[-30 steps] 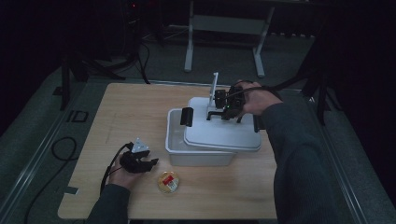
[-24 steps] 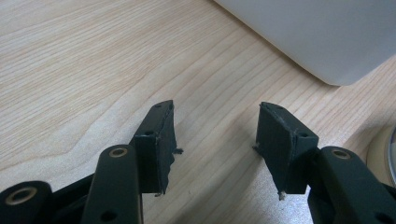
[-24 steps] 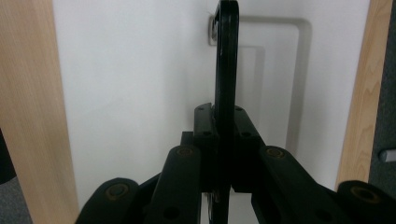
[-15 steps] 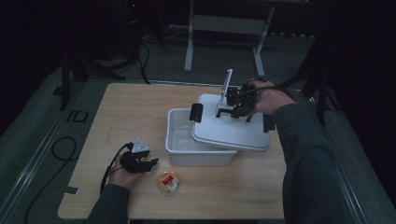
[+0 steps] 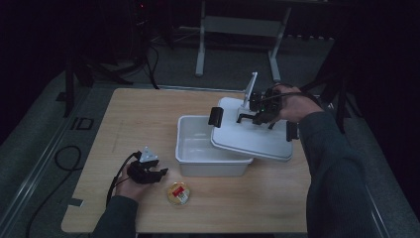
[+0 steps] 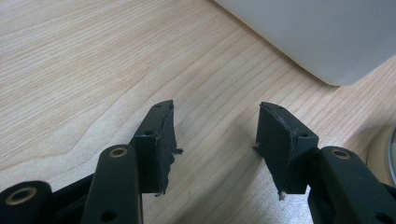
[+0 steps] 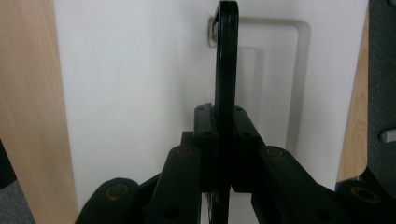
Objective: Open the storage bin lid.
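Note:
A white plastic bin (image 5: 198, 157) stands in the middle of the wooden table (image 5: 148, 114), its left half uncovered. Its white lid (image 5: 252, 139) hangs tilted over the right half, with a black clip (image 5: 216, 117) at its end. My right gripper (image 5: 255, 116) is shut on the lid's black handle (image 7: 227, 56), which runs upright between the closed jaws (image 7: 226, 116). My left gripper (image 5: 159, 173) rests on the table left of the bin, open with nothing between its fingers (image 6: 161, 133). A small round tub (image 5: 179, 193) with a yellow and red label lies just right of it.
The bin's corner (image 6: 322, 42) is close ahead of the left gripper, and the tub's rim (image 6: 385, 156) is at its right. A cable (image 5: 116, 178) trails from the left gripper. Metal stand legs (image 5: 237, 29) rise beyond the table's far edge.
My right gripper has carried the lid to the right and slightly up, uncovering more of the bin. The left gripper has stayed where it was.

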### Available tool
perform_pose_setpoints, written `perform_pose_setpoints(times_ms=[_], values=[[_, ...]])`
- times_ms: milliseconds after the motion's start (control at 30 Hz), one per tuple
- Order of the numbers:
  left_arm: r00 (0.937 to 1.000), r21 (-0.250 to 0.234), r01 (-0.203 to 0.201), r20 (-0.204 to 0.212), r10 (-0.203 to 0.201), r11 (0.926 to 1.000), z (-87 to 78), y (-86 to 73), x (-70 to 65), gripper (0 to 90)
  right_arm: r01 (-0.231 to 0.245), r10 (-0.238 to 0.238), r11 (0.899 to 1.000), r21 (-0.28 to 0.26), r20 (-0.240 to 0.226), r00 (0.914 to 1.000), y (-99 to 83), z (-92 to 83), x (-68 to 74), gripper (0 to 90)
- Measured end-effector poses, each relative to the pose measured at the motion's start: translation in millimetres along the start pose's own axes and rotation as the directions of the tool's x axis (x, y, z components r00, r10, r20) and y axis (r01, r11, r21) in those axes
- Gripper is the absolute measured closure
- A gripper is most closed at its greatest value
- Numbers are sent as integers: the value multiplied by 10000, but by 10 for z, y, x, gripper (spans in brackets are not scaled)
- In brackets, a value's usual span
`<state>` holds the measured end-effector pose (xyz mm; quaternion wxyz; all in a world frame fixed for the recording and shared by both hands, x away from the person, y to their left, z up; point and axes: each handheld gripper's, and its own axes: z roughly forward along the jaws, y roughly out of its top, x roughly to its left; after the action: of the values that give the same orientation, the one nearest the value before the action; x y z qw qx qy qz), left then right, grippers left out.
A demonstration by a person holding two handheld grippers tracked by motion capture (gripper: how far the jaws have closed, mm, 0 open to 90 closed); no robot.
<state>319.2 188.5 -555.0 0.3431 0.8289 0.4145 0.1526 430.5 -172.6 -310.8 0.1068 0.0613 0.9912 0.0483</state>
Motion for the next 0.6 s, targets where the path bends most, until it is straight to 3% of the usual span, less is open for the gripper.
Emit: perform_pose_setpoints(times_ms=[600], values=[[10000, 1, 21, -2, -21, 10000, -2, -1, 3, 473, -718, 714, 9973, 150, 227, 9972, -333, -50, -58, 842]])
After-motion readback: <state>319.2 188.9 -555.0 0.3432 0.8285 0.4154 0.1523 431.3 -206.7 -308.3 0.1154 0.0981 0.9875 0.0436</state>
